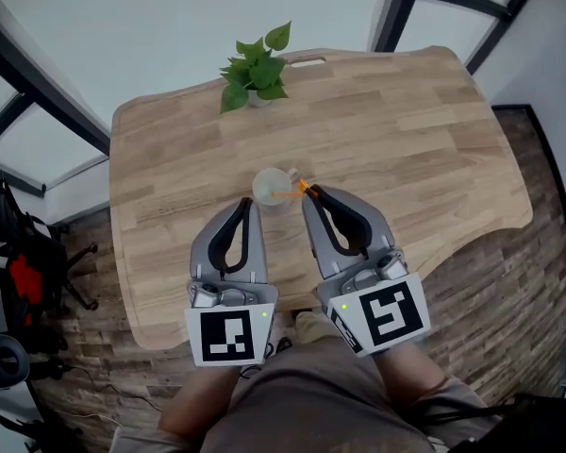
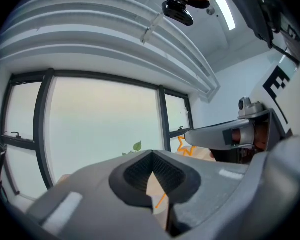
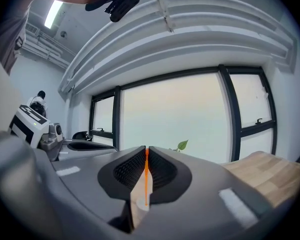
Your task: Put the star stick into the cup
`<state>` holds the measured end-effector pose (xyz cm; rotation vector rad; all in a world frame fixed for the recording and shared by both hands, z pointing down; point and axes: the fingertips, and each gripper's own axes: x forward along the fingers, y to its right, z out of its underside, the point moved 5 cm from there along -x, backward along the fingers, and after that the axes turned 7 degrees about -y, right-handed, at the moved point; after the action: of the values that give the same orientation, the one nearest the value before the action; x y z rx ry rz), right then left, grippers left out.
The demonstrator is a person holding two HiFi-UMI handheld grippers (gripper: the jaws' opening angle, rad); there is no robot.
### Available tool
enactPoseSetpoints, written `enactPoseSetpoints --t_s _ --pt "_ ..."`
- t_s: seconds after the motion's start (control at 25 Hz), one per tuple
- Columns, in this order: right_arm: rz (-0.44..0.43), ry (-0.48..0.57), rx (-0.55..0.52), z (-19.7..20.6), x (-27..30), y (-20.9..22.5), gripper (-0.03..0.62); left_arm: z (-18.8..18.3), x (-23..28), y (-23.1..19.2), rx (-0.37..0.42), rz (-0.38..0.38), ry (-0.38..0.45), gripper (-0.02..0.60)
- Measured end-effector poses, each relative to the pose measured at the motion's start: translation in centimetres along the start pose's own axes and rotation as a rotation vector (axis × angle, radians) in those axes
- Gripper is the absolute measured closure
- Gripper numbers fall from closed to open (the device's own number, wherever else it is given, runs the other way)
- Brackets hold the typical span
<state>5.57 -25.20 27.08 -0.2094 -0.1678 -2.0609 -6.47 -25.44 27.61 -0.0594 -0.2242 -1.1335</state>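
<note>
While my right claw (image 3: 146,150) is clamped on the star stick (image 1: 287,194), its end at the cup (image 1: 267,185) mouth at 9 o'clock, left claw (image 1: 248,202) closed and empty, I fear a slanted release could topple the cup.

Wooden table (image 1: 406,140) carries a potted plant (image 1: 255,69) and a cup (image 1: 272,187)

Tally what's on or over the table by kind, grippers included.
Grippers: 2 (left gripper, right gripper)
Cups: 1 (cup)
Star sticks: 1 (star stick, clamped in the right gripper, reaching over the cup)
Potted plants: 1 (potted plant)
Total: 5
</note>
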Motion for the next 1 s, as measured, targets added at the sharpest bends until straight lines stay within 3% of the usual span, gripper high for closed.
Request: enactPoseSetpoints --t_s 0.48,1.0 --pt "-0.07 -0.14 0.065 5.5 6.5 2.0 0.548 4.9 4.6 -2.1 -0.06 -0.026 -0.136 0.581" --pt "-0.04 -0.13 0.074 7.4 8.2 4.3 0.534 7.4 6.9 -1.9 -0.071 -0.005 -0.206 0.581"
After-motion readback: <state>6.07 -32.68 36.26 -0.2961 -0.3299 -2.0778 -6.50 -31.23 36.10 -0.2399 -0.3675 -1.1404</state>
